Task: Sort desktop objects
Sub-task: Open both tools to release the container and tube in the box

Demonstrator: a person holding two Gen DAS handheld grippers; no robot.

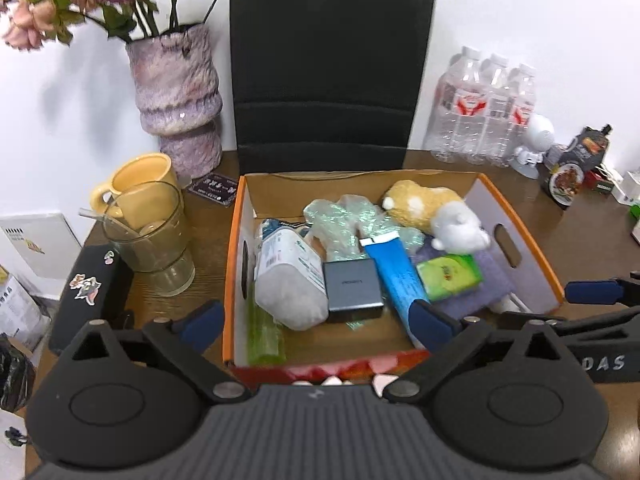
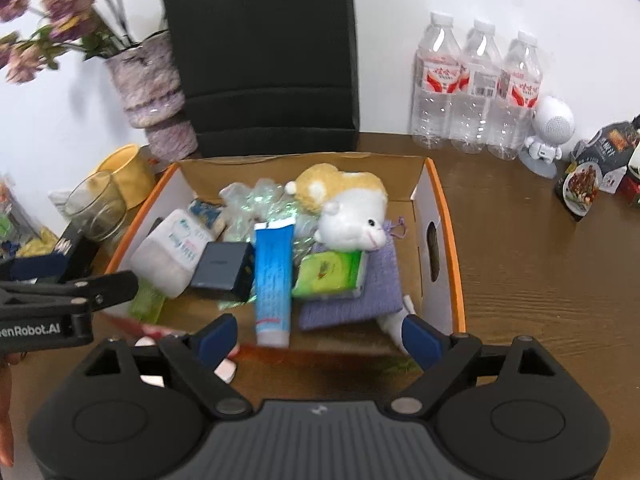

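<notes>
A cardboard box (image 1: 229, 280) (image 2: 454, 248) with an orange rim stands on the brown desk. It holds a yellow-and-white plush toy (image 1: 436, 212) (image 2: 352, 204), a blue tube (image 1: 394, 276) (image 2: 273, 276), a dark charger block (image 1: 352, 290) (image 2: 222, 268), a green tissue pack (image 1: 448, 276) (image 2: 328, 272), a white packet (image 1: 288, 280) (image 2: 172, 252), bubble wrap (image 1: 340, 224) and a purple pouch (image 2: 360, 300). My left gripper (image 1: 316, 316) hangs open over the box's near edge, nothing between its fingers. My right gripper (image 2: 320, 334) is open too, above the near right part of the box.
The box's black lid (image 1: 332, 68) stands upright behind it. Left of the box are a purple vase (image 1: 176, 92), a yellow mug (image 1: 140, 180), a glass (image 1: 148, 232) and a black case (image 1: 88, 292). Water bottles (image 2: 476, 84), a white figurine (image 2: 550, 136) and snack boxes (image 2: 588, 176) sit at the right.
</notes>
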